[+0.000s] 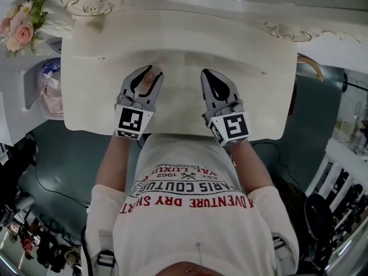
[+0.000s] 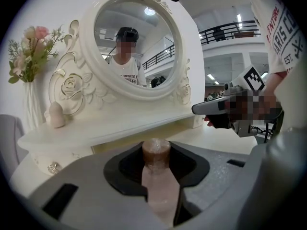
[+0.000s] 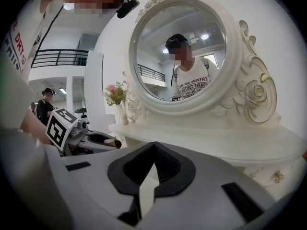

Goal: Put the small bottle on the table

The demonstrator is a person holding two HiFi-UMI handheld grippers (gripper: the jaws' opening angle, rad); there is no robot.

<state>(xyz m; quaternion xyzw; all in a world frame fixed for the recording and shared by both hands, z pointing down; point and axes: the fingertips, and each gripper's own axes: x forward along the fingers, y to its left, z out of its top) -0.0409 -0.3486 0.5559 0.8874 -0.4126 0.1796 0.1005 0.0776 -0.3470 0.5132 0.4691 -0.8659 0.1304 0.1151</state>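
Observation:
The small bottle (image 2: 159, 181), pale pink with a brown cap, stands upright between the jaws of my left gripper (image 2: 156, 152), which is shut on it. In the head view that left gripper (image 1: 150, 75) hovers over the near middle of the white dressing table (image 1: 241, 50), the bottle (image 1: 148, 80) showing between its black pads. My right gripper (image 1: 209, 75) is beside it to the right, shut, with nothing in it. The right gripper view shows its own jaws (image 3: 153, 145) meeting at the tip, and the left gripper (image 3: 98, 141) off to the left.
An oval mirror (image 2: 136, 37) in a carved white frame rises behind the tabletop. A vase of pink flowers (image 1: 22, 23) and a pink egg-shaped sponge (image 2: 56, 115) sit on the left shelf. A side stand holds a jar (image 1: 50, 88). Dark floor surrounds the table.

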